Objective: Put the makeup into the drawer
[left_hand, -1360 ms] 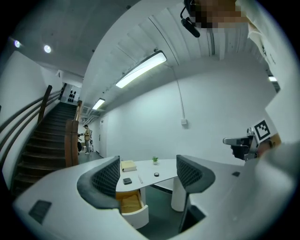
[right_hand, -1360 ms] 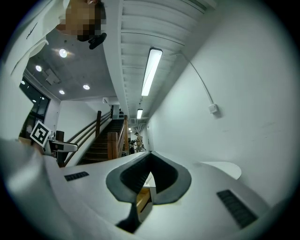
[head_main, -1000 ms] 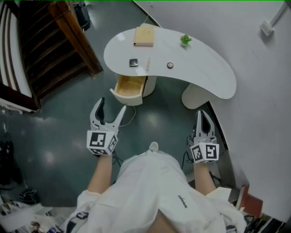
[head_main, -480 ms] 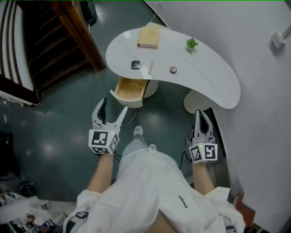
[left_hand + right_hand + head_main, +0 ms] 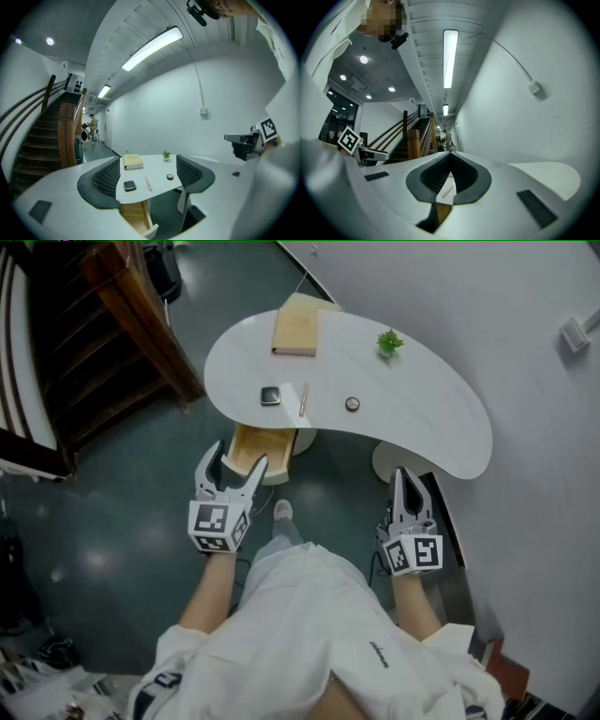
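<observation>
Head view, table: a white curved table [image 5: 422, 418] is seen at 12 o'clock, set against the wall.
Head view, makeup: a dark compact [image 5: 271, 396], a thin stick [image 5: 303, 399] and a small round jar [image 5: 352, 403] are laid in a row near the front edge, untouched. The stick is too small to name, perhaps a lip pencil.
Head view, drawer: the wooden drawer [image 5: 246, 448] is pulled open just under the compact, so little travel should be needed. Its front is partly covered by the left gripper [image 5: 234, 461].
Head view, grippers: the left one is held at 10 o'clock of the body and the right gripper [image 5: 401, 486] at 2 o'clock. Both are short of the tabletop, which is judged an approach.
Left gripper view, jaws: they are spread wide with nothing between them. The compact is framed in the gap, likely readied for it.
Right gripper view, jaws: they are pressed together at the tips and nothing is pinched. The stick is glimpsed beyond.
Surroundings: a book [image 5: 295, 331] and a plant [image 5: 388, 341] are set at the far side. A staircase [image 5: 122, 343] rises at 10 o'clock. Nothing is judged to block the reach.
</observation>
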Action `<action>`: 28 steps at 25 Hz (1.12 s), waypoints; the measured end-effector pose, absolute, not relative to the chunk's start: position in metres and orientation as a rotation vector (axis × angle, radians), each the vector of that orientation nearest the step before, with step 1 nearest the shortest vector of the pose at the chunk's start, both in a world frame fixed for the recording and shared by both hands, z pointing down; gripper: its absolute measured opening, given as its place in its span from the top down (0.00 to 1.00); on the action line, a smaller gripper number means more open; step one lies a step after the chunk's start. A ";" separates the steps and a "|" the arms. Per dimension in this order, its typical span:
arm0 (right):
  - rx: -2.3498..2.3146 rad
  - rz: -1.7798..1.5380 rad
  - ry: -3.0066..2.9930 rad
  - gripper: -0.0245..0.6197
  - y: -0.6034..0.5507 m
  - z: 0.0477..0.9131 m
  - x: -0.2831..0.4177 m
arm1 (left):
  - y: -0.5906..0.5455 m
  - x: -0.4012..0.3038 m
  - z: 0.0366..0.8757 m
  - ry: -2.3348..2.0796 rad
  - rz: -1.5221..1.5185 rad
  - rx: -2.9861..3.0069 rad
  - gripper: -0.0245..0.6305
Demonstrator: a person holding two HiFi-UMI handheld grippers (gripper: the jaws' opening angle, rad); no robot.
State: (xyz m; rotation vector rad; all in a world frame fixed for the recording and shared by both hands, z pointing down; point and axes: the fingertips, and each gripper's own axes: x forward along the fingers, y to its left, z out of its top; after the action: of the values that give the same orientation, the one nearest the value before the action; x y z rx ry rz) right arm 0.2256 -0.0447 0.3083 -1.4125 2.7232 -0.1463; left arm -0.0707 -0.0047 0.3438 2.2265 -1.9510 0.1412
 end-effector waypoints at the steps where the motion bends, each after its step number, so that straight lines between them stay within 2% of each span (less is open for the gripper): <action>1: -1.417 -0.141 2.724 0.94 -0.055 0.308 0.219 | -0.017 -0.075 0.348 -1.936 0.147 2.229 0.41; 14: -1.486 -0.147 2.780 0.94 -0.166 0.331 0.127 | -0.139 -0.133 0.431 -1.773 0.213 2.200 0.41; 28: -1.436 -0.286 2.907 0.94 -0.229 0.398 0.073 | -0.233 -0.145 0.508 -1.763 0.325 2.063 0.41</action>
State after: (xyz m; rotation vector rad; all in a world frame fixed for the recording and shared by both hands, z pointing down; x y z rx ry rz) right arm 0.0732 -0.2288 0.3976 -1.4357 2.9066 -0.2858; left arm -0.1448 -0.2329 0.5082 2.0632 -1.7633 0.3246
